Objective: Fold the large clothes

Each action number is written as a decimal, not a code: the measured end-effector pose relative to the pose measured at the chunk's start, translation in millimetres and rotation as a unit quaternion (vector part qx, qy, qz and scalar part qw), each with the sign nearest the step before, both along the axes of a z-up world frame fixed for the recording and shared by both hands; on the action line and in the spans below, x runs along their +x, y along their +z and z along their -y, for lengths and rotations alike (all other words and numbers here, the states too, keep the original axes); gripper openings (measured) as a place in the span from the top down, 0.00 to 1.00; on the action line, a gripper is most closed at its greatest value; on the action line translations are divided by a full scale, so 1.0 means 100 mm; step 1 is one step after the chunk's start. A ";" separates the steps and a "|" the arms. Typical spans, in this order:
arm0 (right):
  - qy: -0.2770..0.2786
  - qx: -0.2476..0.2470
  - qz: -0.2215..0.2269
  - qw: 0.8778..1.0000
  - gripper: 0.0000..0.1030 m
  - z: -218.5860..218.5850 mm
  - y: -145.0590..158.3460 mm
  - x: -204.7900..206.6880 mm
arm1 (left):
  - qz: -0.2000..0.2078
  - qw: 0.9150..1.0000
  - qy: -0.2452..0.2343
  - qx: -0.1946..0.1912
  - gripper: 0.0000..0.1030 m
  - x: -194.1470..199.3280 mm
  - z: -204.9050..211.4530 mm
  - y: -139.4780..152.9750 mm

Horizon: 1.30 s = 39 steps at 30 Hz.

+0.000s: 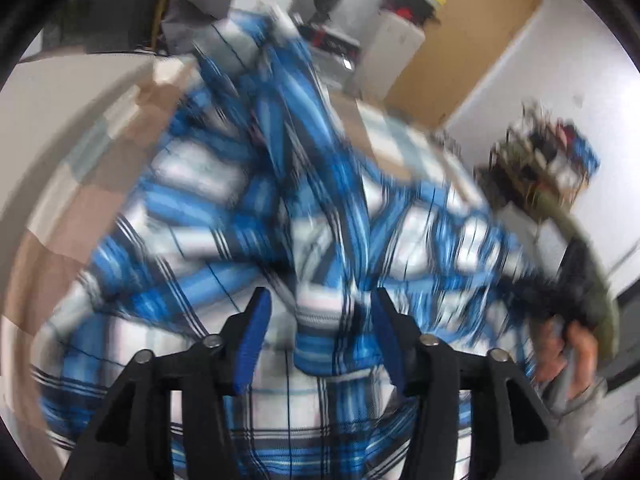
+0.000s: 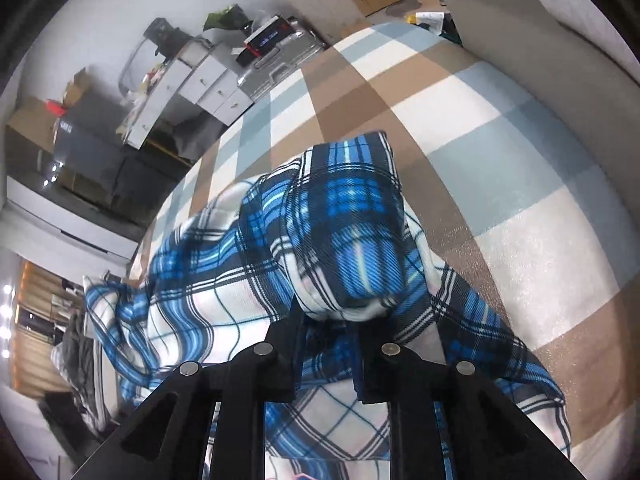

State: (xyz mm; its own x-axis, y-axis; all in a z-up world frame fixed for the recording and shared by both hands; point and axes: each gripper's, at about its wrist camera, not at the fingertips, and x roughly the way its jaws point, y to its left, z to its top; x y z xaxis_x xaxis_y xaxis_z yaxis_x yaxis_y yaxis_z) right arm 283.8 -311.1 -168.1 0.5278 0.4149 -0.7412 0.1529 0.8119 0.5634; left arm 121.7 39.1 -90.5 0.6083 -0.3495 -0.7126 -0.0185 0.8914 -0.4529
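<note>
A large blue, white and black plaid garment point(image 1: 248, 208) lies bunched on a checked bed cover point(image 1: 60, 216); the left wrist view is blurred by motion. My left gripper point(image 1: 320, 304) is open, its blue pads point(image 1: 256, 336) on either side of a fold of the cloth without closing on it. The right gripper shows at the right of this view point(image 1: 560, 296), held in a hand. In the right wrist view my right gripper point(image 2: 332, 316) is shut on a bunched fold of the plaid garment point(image 2: 344, 224), which drapes over the fingertips and hides them.
The bed cover point(image 2: 500, 128) has brown, blue and white squares. White drawers point(image 2: 208, 80), a silver suitcase point(image 2: 276, 64) and boxes stand along the wall beyond the bed. A grey headboard or cushion point(image 2: 540, 20) borders the far right. A wooden door point(image 1: 472, 28) is behind.
</note>
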 end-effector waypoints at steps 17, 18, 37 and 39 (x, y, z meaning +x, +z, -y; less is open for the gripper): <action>0.005 0.014 -0.002 1.000 0.85 0.12 0.02 -0.08 | 0.074 0.989 0.104 0.069 1.00 1.16 -0.19 0.50; 0.005 0.014 -0.003 1.000 0.86 0.12 0.02 -0.09 | 0.099 0.989 0.103 0.047 1.00 1.04 -0.26 0.61; -0.061 -0.013 0.106 0.992 0.94 0.28 0.99 -0.18 | 0.133 0.983 0.101 -0.071 1.00 0.11 -0.49 0.47; -0.044 -0.057 0.045 0.996 0.89 0.22 0.72 -0.16 | 0.085 0.989 0.107 -0.049 1.00 0.18 -0.47 0.20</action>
State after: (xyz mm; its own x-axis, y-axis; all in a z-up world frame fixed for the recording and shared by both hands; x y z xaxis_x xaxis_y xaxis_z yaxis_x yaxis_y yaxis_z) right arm 267.5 -332.8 -95.9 0.6253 0.2800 -0.7284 0.1793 0.8569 0.4833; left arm 139.3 86.0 -70.3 0.7834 -0.2616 -0.5637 -0.1188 0.8273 -0.5490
